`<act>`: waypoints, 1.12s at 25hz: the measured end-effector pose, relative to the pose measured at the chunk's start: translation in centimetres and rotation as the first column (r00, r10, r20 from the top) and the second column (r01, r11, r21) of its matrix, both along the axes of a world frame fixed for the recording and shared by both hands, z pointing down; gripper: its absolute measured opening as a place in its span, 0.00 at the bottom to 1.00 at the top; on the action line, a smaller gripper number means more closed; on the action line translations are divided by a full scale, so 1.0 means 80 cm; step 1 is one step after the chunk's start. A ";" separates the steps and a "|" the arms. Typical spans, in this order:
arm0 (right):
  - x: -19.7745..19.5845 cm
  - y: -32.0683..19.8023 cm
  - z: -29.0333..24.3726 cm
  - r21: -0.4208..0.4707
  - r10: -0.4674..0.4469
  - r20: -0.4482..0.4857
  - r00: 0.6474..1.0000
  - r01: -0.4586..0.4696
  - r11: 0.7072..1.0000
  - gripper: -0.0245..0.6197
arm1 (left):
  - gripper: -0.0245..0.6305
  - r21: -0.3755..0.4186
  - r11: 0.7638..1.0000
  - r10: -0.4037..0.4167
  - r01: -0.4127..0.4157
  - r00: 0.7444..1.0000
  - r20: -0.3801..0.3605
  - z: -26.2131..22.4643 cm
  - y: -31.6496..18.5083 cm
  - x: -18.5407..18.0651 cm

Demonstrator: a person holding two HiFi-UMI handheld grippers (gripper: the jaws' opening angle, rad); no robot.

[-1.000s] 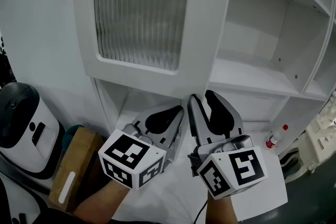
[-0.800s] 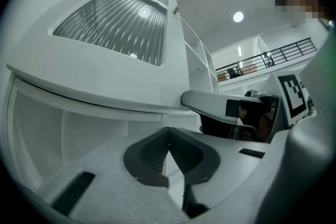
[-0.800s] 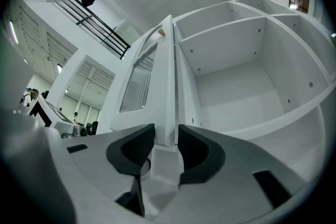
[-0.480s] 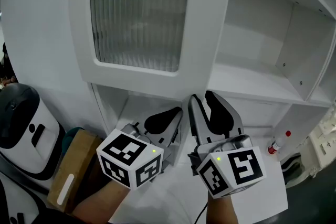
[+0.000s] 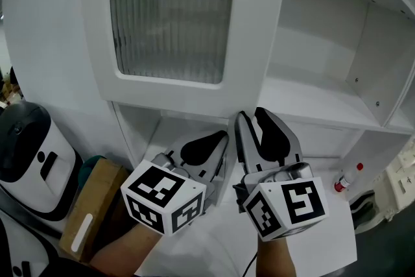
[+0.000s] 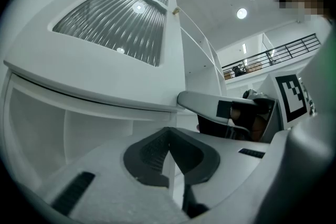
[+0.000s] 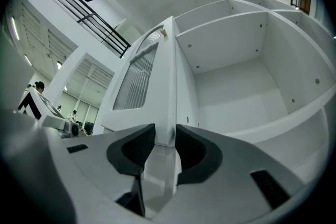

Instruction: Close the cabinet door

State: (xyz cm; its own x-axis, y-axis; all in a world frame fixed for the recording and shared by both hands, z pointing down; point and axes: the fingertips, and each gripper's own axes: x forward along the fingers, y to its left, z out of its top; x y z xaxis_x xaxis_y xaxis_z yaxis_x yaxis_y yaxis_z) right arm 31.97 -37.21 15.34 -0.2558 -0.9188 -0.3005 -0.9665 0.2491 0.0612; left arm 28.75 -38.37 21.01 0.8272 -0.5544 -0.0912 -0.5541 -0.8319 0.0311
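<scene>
The white cabinet door (image 5: 253,42) with a ribbed glass pane stands swung open in front of me in the head view. To its right are the cabinet's bare white shelves (image 5: 311,100). My right gripper (image 5: 251,119) reaches up to the door's lower right corner. In the right gripper view its jaws (image 7: 165,134) sit narrowly apart with the door's edge (image 7: 169,71) between the pads. My left gripper (image 5: 224,134) hovers just left of it, below the door's bottom rail (image 6: 105,71). Its jaws (image 6: 168,145) are shut with nothing between them.
A white and black appliance (image 5: 26,152) and a brown cardboard box (image 5: 91,204) stand at the lower left. A small red-capped bottle (image 5: 345,177) lies at the lower right beside the cabinet base. An open lower compartment (image 5: 162,133) sits under the door.
Both grippers keep nearly the same places and jaw gaps. The door and cabinet have shifted slightly in the head view, and the door's left edge now sits a bit further left.
</scene>
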 end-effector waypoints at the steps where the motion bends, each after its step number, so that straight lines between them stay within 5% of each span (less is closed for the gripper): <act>1: 0.000 -0.002 0.000 0.000 0.000 0.001 1.000 0.000 1.000 0.24 | 0.06 -0.001 1.000 0.000 0.000 1.000 -0.001 0.000 0.000 0.000; 28: -0.014 0.016 0.005 -0.009 0.074 -0.020 0.997 -0.074 0.997 0.19 | 0.06 0.001 0.995 -0.103 0.103 0.995 0.001 0.000 0.004 -0.053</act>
